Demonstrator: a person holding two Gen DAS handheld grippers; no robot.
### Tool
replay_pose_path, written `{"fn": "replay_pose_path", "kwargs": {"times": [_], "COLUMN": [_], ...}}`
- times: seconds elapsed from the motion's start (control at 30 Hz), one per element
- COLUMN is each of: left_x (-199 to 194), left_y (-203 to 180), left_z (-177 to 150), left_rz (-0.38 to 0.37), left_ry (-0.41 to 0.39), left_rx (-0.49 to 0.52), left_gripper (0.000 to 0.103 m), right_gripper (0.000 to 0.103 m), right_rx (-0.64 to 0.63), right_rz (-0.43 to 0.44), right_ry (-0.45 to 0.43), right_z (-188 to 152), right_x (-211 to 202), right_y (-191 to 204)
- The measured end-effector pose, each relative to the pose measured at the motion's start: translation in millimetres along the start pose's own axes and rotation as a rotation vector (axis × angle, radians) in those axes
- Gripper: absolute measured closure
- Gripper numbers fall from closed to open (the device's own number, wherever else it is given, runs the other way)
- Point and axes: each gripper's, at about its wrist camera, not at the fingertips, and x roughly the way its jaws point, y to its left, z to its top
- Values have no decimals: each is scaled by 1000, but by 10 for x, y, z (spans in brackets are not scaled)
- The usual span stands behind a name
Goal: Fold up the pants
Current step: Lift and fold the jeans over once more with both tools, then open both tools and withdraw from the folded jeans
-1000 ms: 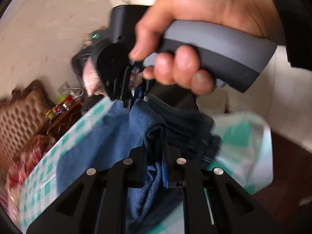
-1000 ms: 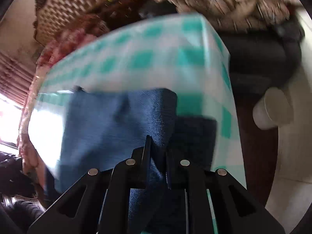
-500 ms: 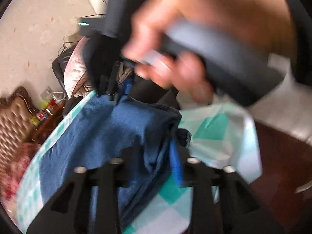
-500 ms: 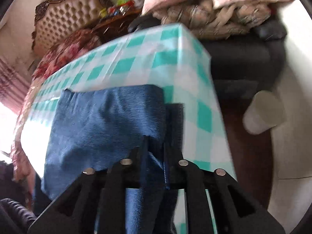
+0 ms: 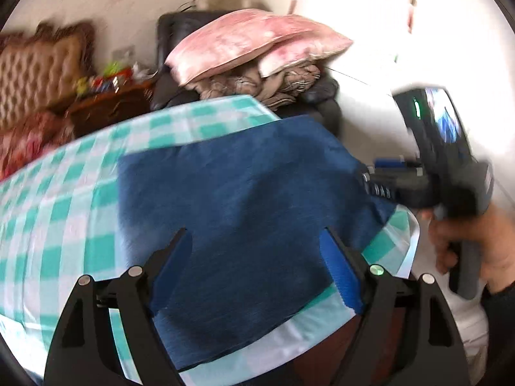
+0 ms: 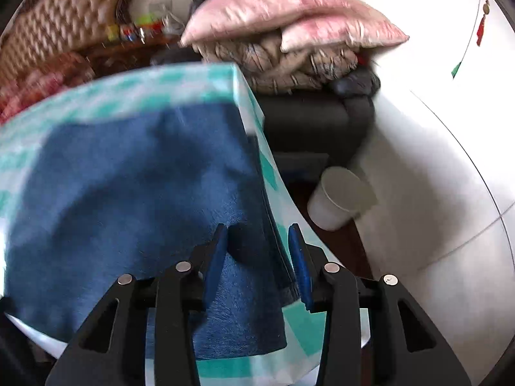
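A: So where are the pants (image 5: pixel 244 212)?

B: Folded flat on the checkered surface (image 5: pixel 58 206), at the corner nearest the pink pillows (image 5: pixel 244 45). Left claw (image 5: pixel 254 263) over them, spreading wide, pinching nothing.

A: The right one?

B: Right claw (image 6: pixel 257 251) is opening too, the pants' edge loose between its pads.

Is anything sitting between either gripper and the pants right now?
Nothing visible. The left gripper hangs over bare pants, jaws opening. The right gripper, jaws opening too, has the pants' edge between its fingers.
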Motion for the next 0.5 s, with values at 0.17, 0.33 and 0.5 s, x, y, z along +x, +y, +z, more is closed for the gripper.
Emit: {"fn": "replay_pose_path", "kwargs": {"times": [0.17,0.33,0.5], "left_x": [-217,-448,-611], "left_y": [195,232,215], "left_z": [-73,-44,7], "left_rz": [-7,-24,-97], "left_ry": [34,67,74], "left_rx": [-39,-72,-87], "left_gripper": [17,2,2], "right_gripper": [61,53,47], "right_rx": [56,136,180], "right_rz": [-36,-70,-98], "right_ry": [-42,-54,-69], "right_z": [-48,-169,-299], "right_x": [-281,-701,-1038], "right_y": [-34,34,111]}}
